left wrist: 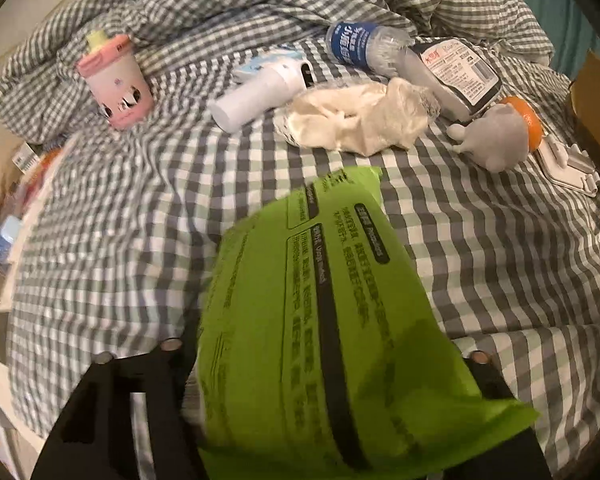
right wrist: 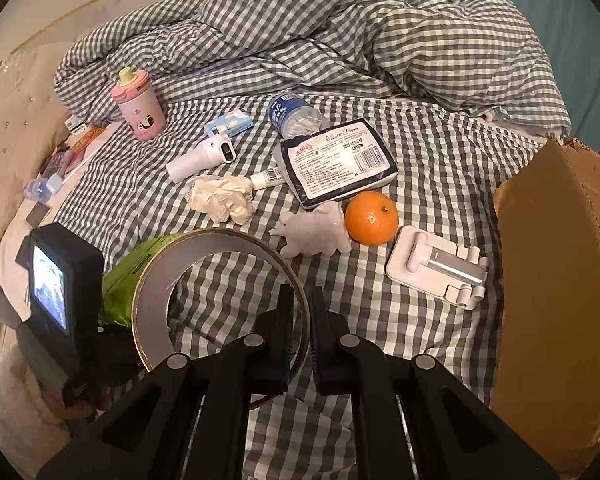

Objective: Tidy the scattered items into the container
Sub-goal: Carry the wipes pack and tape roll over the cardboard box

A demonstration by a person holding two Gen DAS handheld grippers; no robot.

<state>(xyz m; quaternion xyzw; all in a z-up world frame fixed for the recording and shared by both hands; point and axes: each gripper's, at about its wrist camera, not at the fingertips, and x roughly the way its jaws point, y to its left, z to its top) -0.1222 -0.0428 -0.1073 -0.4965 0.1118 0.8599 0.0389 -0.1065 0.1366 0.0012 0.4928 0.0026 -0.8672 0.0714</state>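
A green packet with black print fills the gap between my left gripper's fingers; its edges meet both pads, so the gripper is shut on it, low over the checked bedsheet. In the right wrist view the same green packet shows beside the left gripper's camera unit. My right gripper is shut on the wall of a tape roll, held tilted above the sheet. The cardboard box stands at the right, its flap up.
On the sheet lie a pink cup, white handheld device, water bottle, tissue pack, crumpled tissue, pale plush toy, orange and white phone stand. A bunched duvet lies behind.
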